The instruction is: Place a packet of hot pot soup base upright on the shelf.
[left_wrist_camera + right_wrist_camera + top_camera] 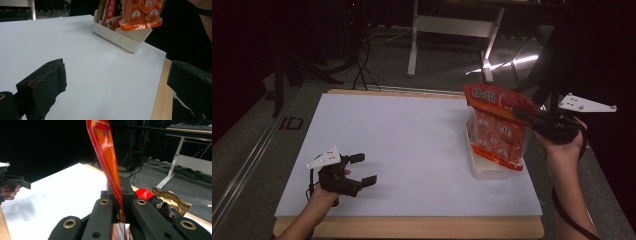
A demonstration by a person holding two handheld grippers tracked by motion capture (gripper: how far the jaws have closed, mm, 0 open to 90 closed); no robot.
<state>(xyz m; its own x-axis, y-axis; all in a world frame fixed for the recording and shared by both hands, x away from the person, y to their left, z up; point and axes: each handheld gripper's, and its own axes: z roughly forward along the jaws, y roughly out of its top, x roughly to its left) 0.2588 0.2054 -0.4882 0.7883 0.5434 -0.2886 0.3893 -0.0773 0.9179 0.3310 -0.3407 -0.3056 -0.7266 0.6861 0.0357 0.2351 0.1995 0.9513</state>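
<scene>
Orange snack bag hangs upright, long axis vertical, directly over white bin; R gripper clenched on its top edge. L gripper spread, empty, well apart.

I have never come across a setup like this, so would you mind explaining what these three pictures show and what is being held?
There is no robot here: a person holds a hand-operated two-jaw claw in each hand at a table covered by a white board. The wide picture comes from a fixed camera above the person's side. The other two come from cameras riding on each claw, looking along its black jaws. The left claw hovers open over the bare board, holding nothing. The right claw is shut on the edge of an orange snack bag, holding it upright over a white plastic tray by the board's right edge. Other packets stand in that tray.
</scene>
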